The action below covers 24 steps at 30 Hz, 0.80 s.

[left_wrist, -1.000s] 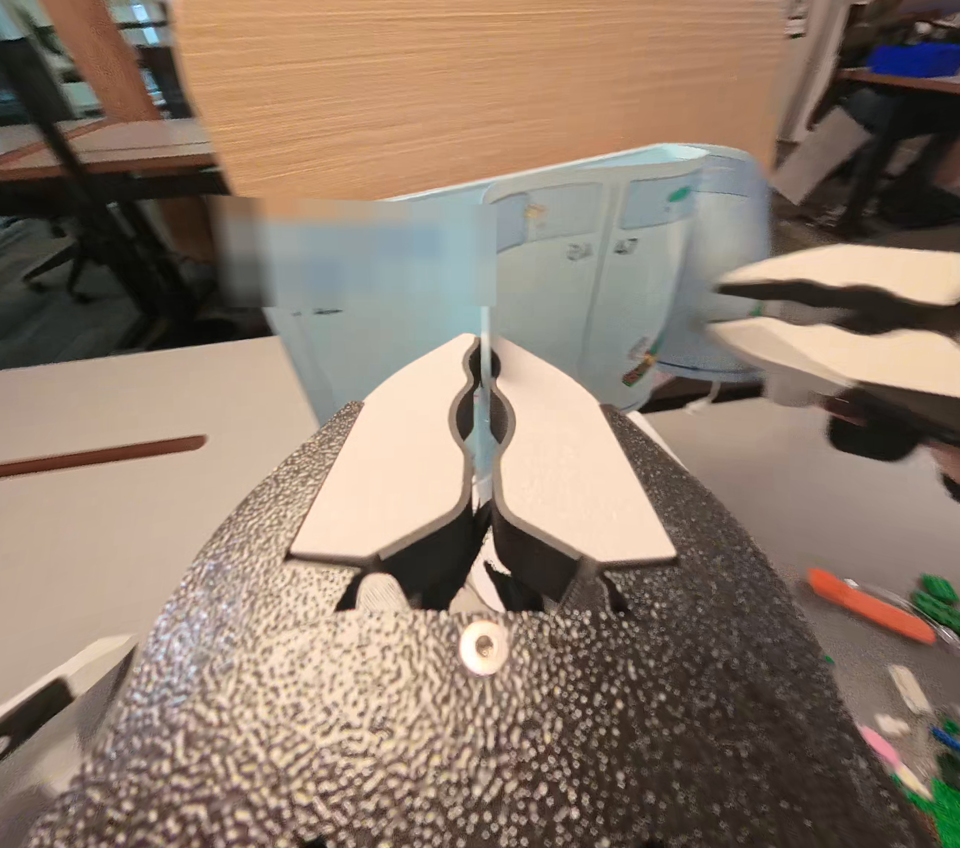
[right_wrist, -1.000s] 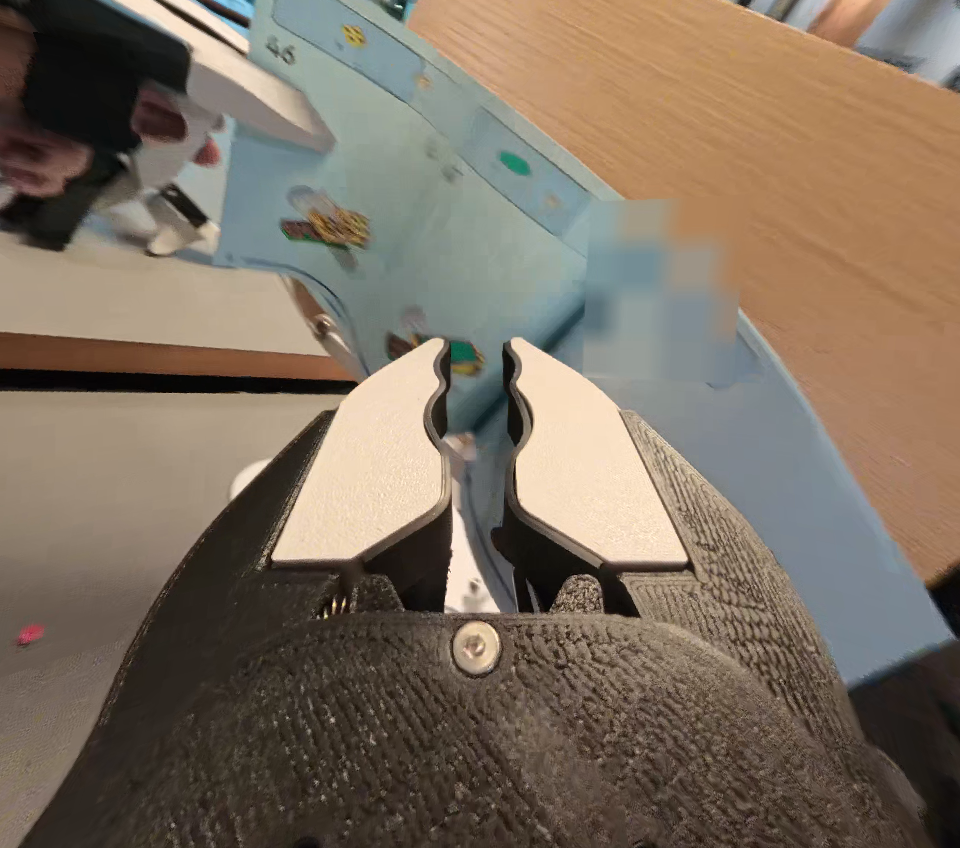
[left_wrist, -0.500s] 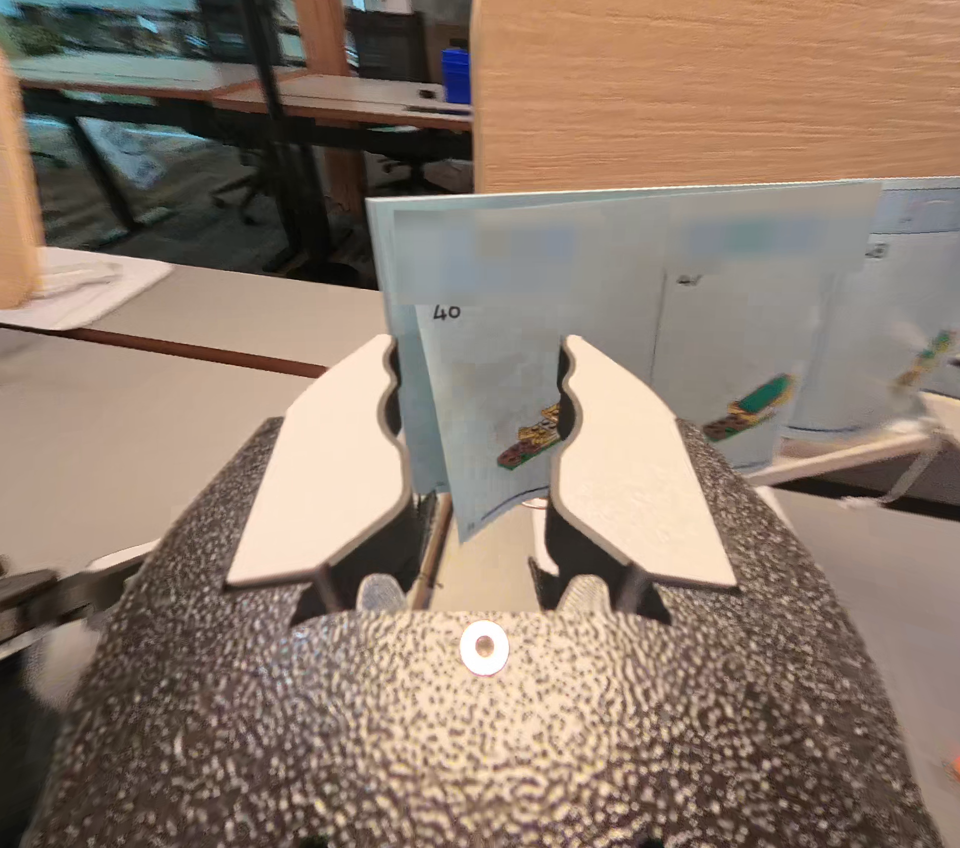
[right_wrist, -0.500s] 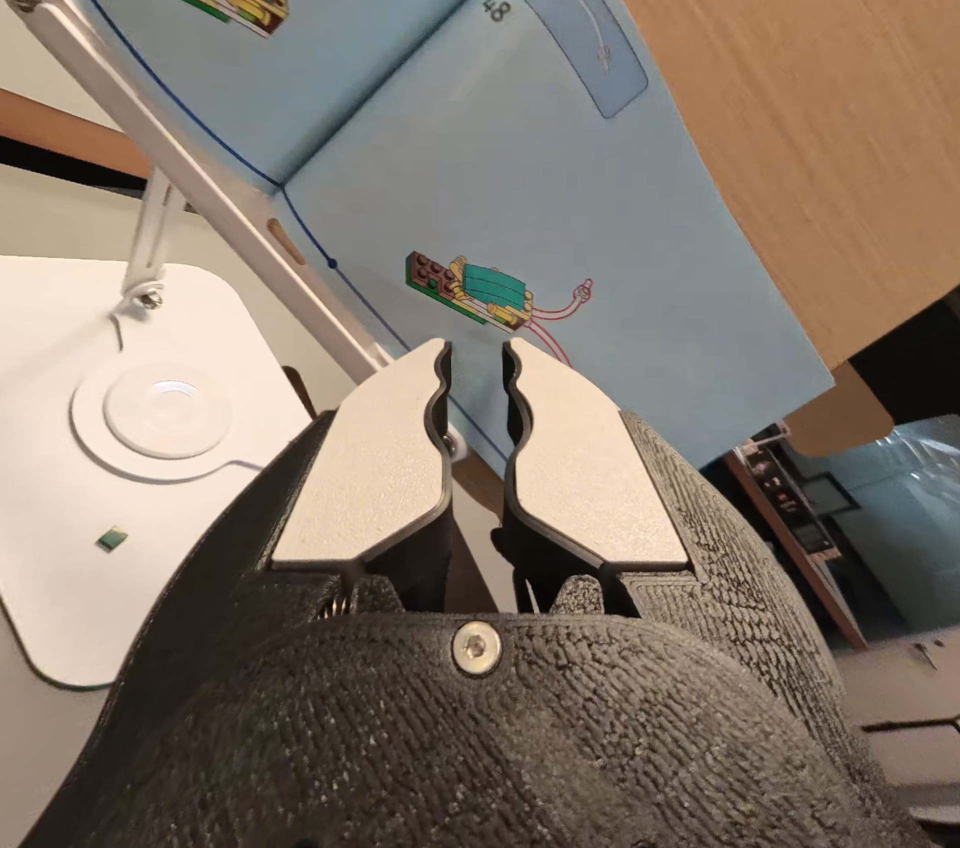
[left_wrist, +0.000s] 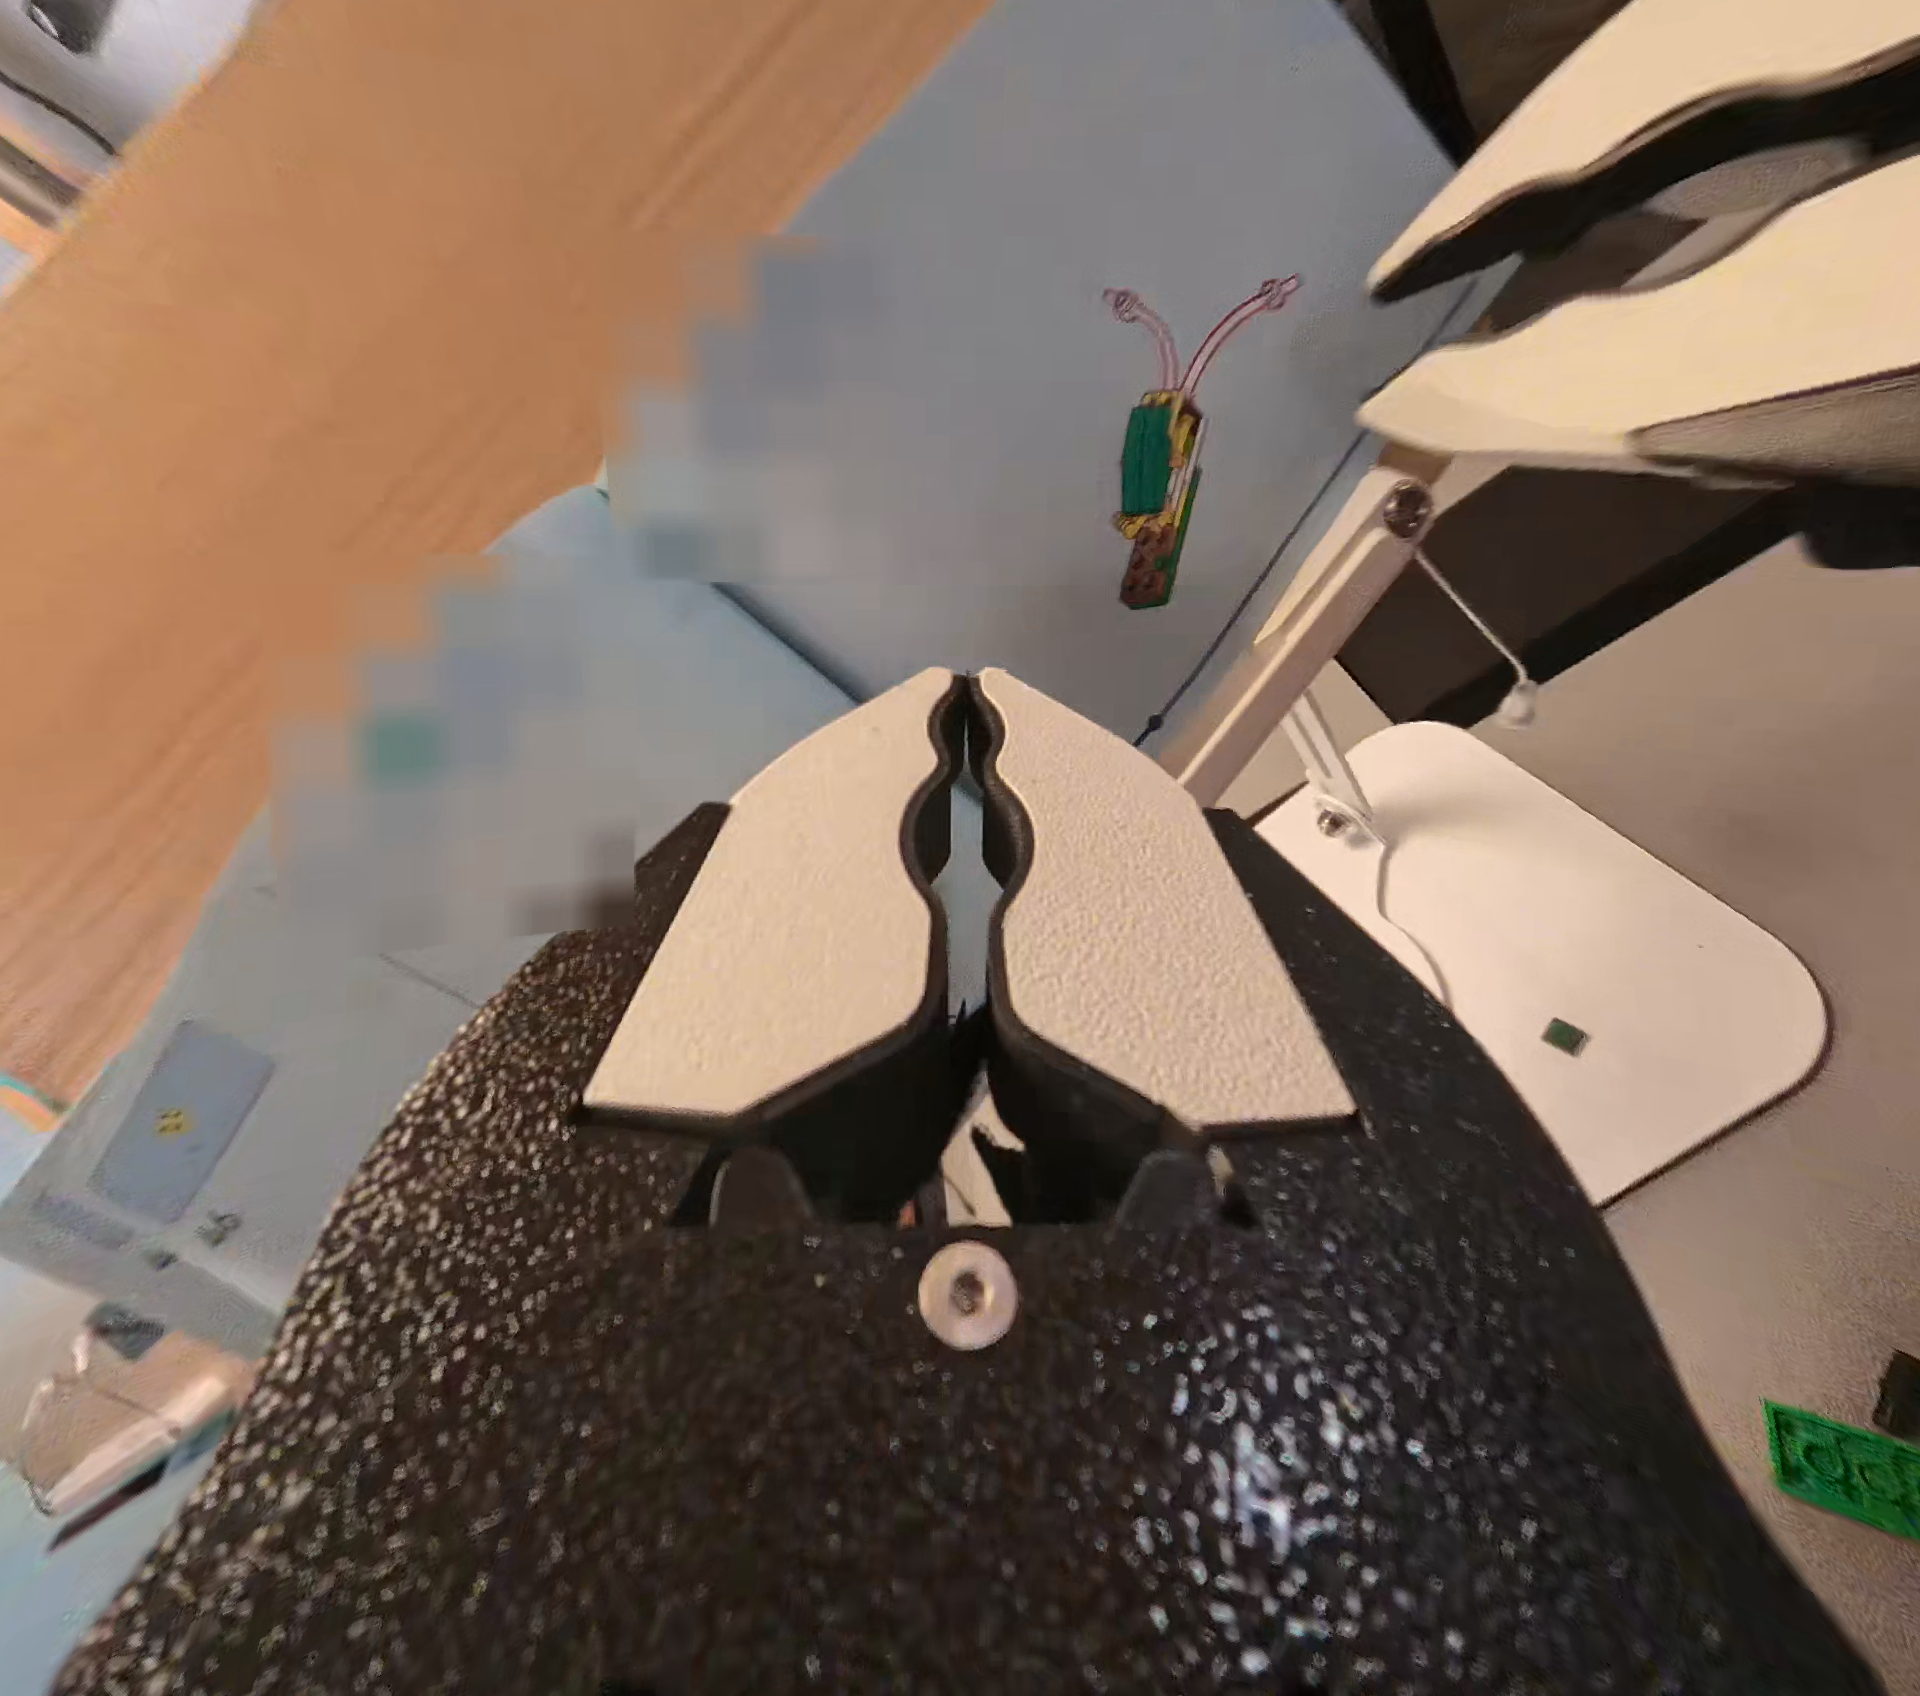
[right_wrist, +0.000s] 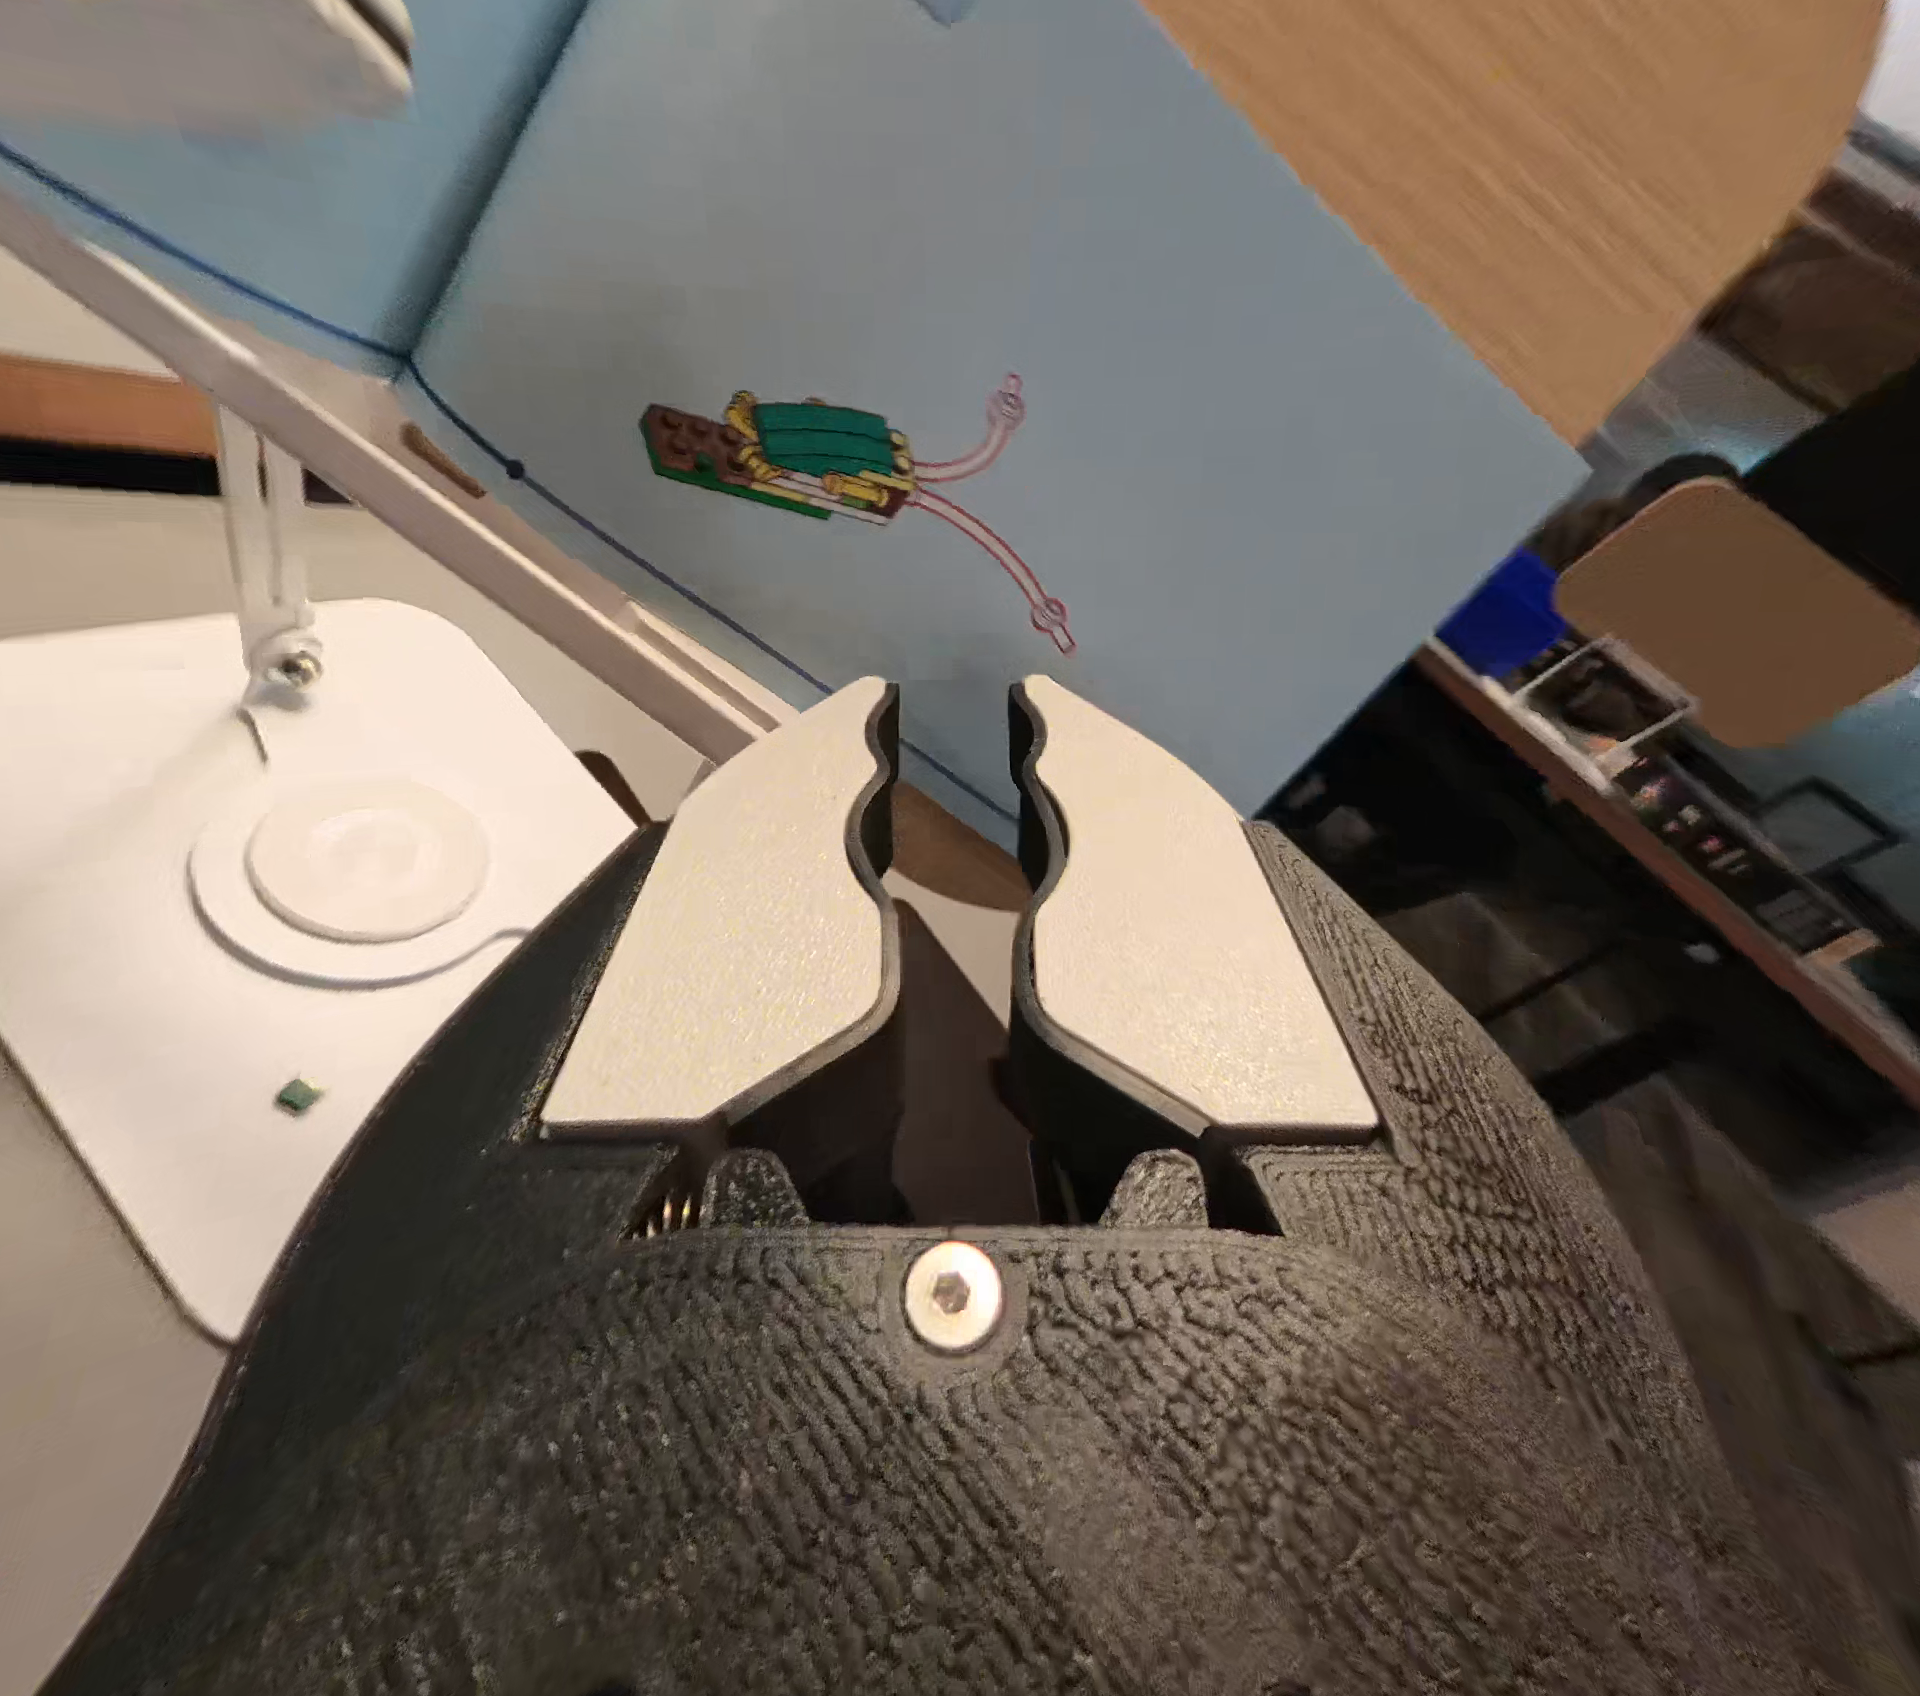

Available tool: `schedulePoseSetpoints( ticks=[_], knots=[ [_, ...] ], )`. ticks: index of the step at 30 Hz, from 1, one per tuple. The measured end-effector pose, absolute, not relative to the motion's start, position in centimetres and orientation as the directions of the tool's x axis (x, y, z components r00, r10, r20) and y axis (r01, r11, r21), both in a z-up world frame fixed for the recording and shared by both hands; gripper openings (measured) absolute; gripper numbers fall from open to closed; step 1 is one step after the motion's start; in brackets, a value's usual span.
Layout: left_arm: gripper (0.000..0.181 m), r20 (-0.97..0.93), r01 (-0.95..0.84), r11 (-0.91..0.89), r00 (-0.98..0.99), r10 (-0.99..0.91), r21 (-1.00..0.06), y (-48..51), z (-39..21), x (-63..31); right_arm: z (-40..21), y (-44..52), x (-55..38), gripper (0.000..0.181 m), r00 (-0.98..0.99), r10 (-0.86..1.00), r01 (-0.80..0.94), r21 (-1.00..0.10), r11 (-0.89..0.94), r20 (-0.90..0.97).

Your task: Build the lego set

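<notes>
A light blue instruction booklet point(left_wrist: 1039, 192) stands open on a white stand point(left_wrist: 1558, 919), and also shows in the right wrist view point(right_wrist: 1039, 244). My left gripper point(left_wrist: 966, 685) is shut, seemingly on the edge of a curled page point(left_wrist: 675, 607) that runs in from the left. My right gripper point(right_wrist: 951, 711) is open and empty, just in front of the booklet's lower edge. It also shows at the upper right of the left wrist view point(left_wrist: 1371, 353). The left gripper's fingers point(right_wrist: 156, 15) show at the top left of the right wrist view.
A wooden divider panel point(right_wrist: 1455, 36) stands behind the booklet. A tiny green piece point(right_wrist: 298, 1096) lies on the stand's base point(right_wrist: 104, 815). A green plate point(left_wrist: 1839, 1470) lies on the grey table at the lower right. A clear plastic bag point(left_wrist: 104, 1428) lies at the lower left. Tip to tip, the grippers are about 11 cm apart.
My left gripper was open around a page half a second ago and has now shut, rolled to one side. My right gripper stays open and has barely moved.
</notes>
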<state>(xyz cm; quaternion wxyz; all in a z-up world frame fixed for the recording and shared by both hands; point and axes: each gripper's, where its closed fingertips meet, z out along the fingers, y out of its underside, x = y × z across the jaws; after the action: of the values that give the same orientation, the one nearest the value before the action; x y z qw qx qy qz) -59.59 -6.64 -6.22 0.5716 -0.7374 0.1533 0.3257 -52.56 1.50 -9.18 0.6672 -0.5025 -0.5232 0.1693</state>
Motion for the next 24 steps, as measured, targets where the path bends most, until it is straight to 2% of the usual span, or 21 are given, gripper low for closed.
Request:
schedulePoseSetpoints(
  ticks=[1,4,7,9,11,14,18,20,24],
  knots=[
    [0.000,-0.642,-0.577,-0.328,0.754,0.139,-0.748,-6.0,-6.6,-60.2,-9.2,1.6,-51.8,0.020,0.422,0.781,0.251,-0.887,0.387,0.460],
    [0.000,-0.633,-0.557,-0.372,0.765,0.117,-0.743,-4.7,-7.4,-61.3,-9.8,1.4,-49.9,0.029,0.459,0.859,0.085,-0.973,0.214,0.229],
    [0.000,-0.664,-0.587,-0.373,0.739,0.116,-0.719,-3.9,-7.6,-61.5,-10.9,0.7,-49.0,0.037,0.418,0.908,-0.064,-0.996,0.063,0.031],
    [0.000,-0.667,-0.598,-0.355,0.737,0.109,-0.718,-3.6,-7.6,-61.3,-12.0,0.5,-48.7,0.041,0.408,0.910,-0.101,-0.994,-0.034,-0.072],
    [0.000,-0.639,-0.580,-0.333,0.762,0.101,-0.744,-3.4,-7.6,-61.1,-13.4,0.4,-48.8,0.046,0.425,0.901,-0.066,-0.996,-0.065,-0.087],
    [0.000,-0.588,-0.539,-0.307,0.803,0.094,-0.785,-3.3,-7.6,-61.0,-15.2,-0.4,-49.5,0.042,0.428,0.897,-0.028,-0.994,-0.108,-0.110],
    [0.000,-0.541,-0.506,-0.264,0.837,0.080,-0.821,-3.1,-7.6,-60.7,-15.9,-2.0,-50.4,0.031,0.340,0.862,-0.152,-0.927,-0.343,-0.375],
    [0.000,-0.525,-0.495,-0.249,0.849,0.064,-0.832,-2.9,-7.6,-60.5,-17.1,-1.9,-51.0,0.034,0.399,0.858,-0.097,-0.946,-0.311,-0.323],
    [0.000,-0.509,-0.488,-0.240,0.860,0.032,-0.839,-2.6,-7.6,-60.1,-17.9,-0.5,-51.5,0.037,0.565,0.820,0.110,-0.993,0.037,0.093]
  ],
)
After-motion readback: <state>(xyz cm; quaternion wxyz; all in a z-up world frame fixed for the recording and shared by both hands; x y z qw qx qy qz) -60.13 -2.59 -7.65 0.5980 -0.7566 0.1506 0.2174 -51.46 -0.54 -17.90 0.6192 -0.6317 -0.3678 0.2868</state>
